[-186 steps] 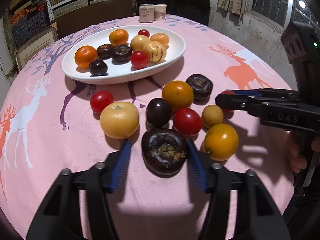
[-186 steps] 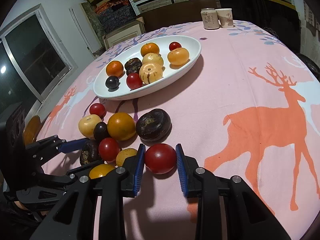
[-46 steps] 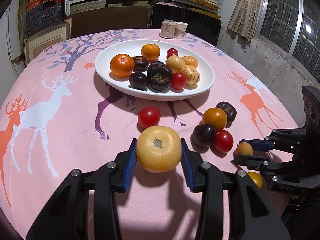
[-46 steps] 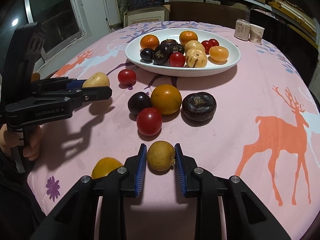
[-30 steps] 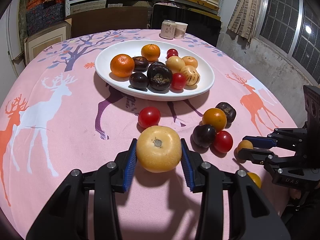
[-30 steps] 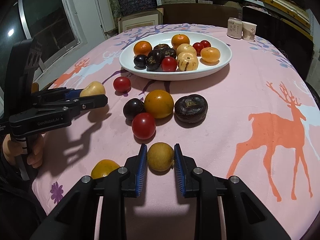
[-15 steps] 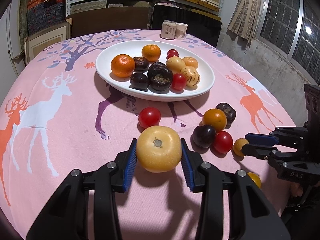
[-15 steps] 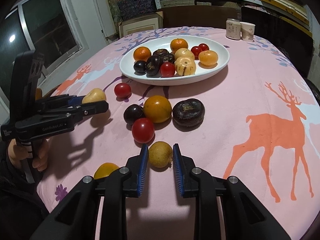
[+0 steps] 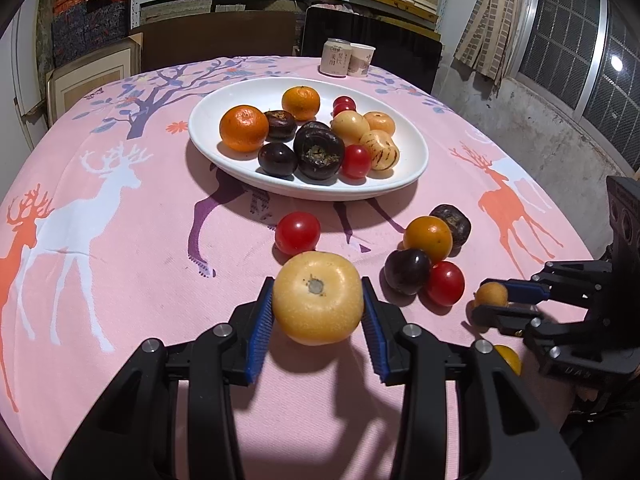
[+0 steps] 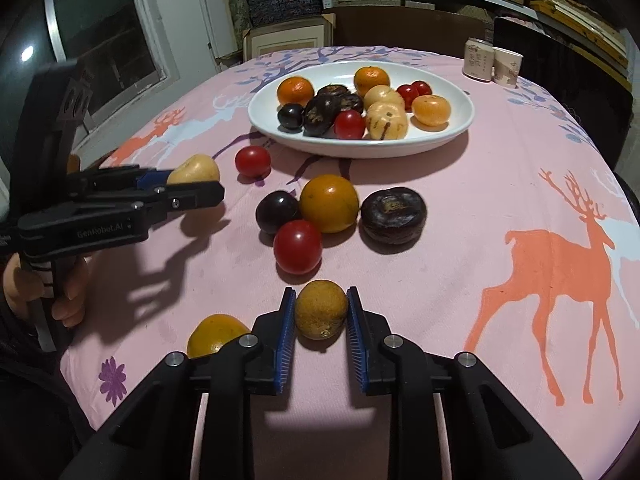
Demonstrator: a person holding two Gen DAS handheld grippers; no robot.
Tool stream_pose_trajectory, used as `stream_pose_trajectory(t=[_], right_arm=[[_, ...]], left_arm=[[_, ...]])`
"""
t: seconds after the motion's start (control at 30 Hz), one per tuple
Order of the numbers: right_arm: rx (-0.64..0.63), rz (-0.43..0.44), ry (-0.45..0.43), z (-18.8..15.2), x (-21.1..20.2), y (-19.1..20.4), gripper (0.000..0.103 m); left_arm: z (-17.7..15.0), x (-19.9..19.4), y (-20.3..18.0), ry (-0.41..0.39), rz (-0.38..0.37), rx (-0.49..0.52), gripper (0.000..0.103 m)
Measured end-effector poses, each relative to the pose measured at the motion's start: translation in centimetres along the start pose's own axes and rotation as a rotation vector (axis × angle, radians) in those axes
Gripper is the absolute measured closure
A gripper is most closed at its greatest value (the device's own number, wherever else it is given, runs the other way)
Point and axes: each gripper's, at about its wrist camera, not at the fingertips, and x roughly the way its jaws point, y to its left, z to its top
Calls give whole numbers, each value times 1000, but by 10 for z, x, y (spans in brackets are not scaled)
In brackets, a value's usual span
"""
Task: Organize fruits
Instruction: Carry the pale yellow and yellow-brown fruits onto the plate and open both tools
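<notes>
Both tools are now gripping fruit, the right one having closed on the small brown fruit and lifted it slightly.

At lower centre of the left view, the left tool (image 9: 318,314) is holding a large yellow fruit (image 9: 318,298) above the pink tabletop (image 9: 120,280); the white plate (image 9: 408,148) is sitting at upper centre. In the right view, the right tool (image 10: 320,320) is pinching the small brown fruit (image 10: 321,310) narrowly at lower centre, beside a yellow-orange fruit (image 10: 214,334) lying lower left.

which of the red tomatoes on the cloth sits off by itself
The red tomato nearest the plate: it stands alone just before the white plate, while the other red tomato touches the dark plum in the cluster.
</notes>
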Motion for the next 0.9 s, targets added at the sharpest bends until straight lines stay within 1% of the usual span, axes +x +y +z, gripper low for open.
stream_pose_trajectory(t=[0.1,0.3,0.43,0.53,0.6,0.67,0.77,0.83,0.9], right_arm=[[24,19,-24,4,-11,-9,78],[68,19,-68,19,-27,-33,78],[93,34,-94,33,-34,-46,78],[86,27,-118,53,-39,-52,78],[86,27,-136,72,-41,-57,78],[92,27,-148,93,-40,-60,78],[111,34,-152,131,-27,-68,77],[131,27,-144,155,-12,-73,77],[149,22,-123,174,7,-76,77]], left_arm=[[0,-3,1,-11,1,-5,63],[3,-9,-3,-34,2,14,63],[14,-14,-3,-46,-14,8,63],[35,-17,-4,-65,-3,27,63],[57,-17,-4,-79,4,45,63],[82,-12,-2,-96,35,61,63],[120,3,5,-95,33,49,63],[142,17,11,-96,26,37,63],[159,31,15,-81,21,20,63]])
